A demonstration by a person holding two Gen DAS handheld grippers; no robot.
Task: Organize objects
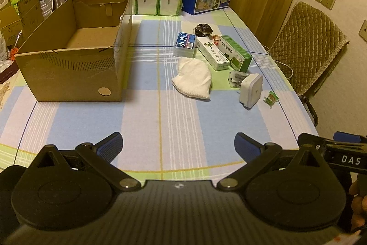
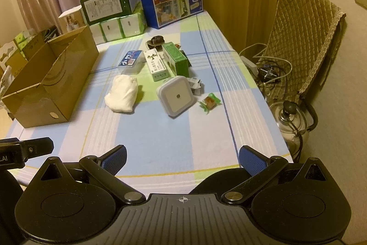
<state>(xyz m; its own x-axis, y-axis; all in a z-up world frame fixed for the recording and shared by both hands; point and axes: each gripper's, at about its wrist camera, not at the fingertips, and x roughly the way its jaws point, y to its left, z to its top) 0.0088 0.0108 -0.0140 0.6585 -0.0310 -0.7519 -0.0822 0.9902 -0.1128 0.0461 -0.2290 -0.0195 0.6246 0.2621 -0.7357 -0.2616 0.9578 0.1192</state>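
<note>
- Looks like the very start: box empty, nothing picked up yet.
- Left gripper and right gripper both hold jaws wide apart, well short of the box.
- Clutter sits right of the box; cloth is nearest it, probably first grab.

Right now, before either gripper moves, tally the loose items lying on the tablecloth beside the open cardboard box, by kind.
Cartons: 2, white-green carton and green carton
Clear plastic case: 1
White cloth bundle: 1
White square device: 1
Green-wrapped candy: 1
Dark scrunchie: 1
Small packets, partly hidden: count unclear
Total: 7 clearly visible
</note>
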